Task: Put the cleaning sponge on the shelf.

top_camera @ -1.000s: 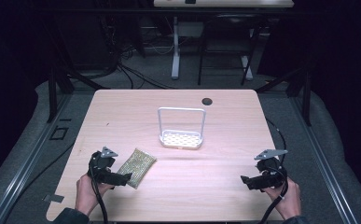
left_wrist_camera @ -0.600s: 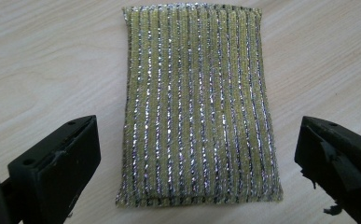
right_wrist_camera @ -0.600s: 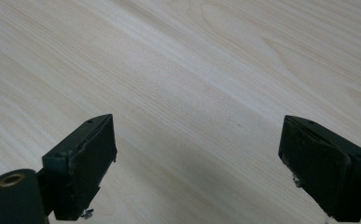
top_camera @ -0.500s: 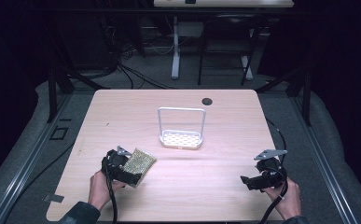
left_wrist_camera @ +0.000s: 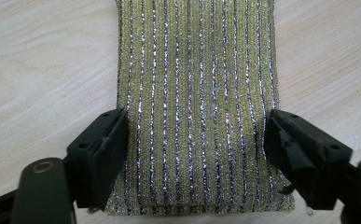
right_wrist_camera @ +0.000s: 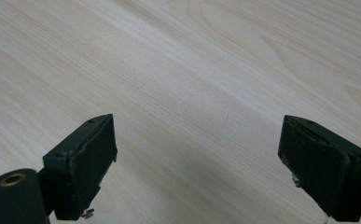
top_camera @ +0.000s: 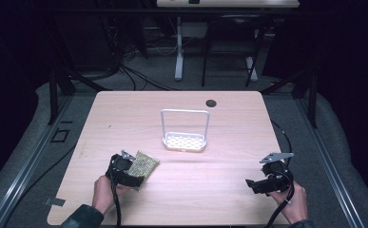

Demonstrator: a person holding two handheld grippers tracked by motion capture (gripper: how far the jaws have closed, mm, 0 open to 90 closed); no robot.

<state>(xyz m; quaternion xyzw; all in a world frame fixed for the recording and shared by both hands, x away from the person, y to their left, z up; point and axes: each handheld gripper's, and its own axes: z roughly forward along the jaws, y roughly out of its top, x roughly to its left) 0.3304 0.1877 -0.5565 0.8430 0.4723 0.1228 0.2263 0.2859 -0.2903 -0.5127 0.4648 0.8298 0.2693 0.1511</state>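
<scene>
Closing in now, the left gripper (top_camera: 133,172) sits at the lower left of the high view with its two black jaws set either side of the flat, yellow-green sponge cloth striped with silver glitter thread (top_camera: 143,165). A second ago that gripper lay further to the left, short of the cloth; it has since slid in over the near end, and the jaws have just been narrowing. In the left gripper view the cloth (left_wrist_camera: 197,107) runs from the bottom edge up the middle of the frame, and both pads (left_wrist_camera: 115,144) meet its long edges, pinching it across its width while it lies flat on the pale wood-grain table (left_wrist_camera: 38,60).

Over at the lower right of the high view, the right gripper (top_camera: 260,183) sits where it was a second ago, held in the person's hand. Its own view shows the jaws spread wide, with bare tabletop (right_wrist_camera: 178,70) between them and nothing gripped.

Further up, at the centre of the high view, the white wire-handled rack with a perforated base (top_camera: 185,141) stands upright, well apart from the cloth, unmoved. Beyond it, near the far edge, sits a small dark round hole cover (top_camera: 211,102).
</scene>
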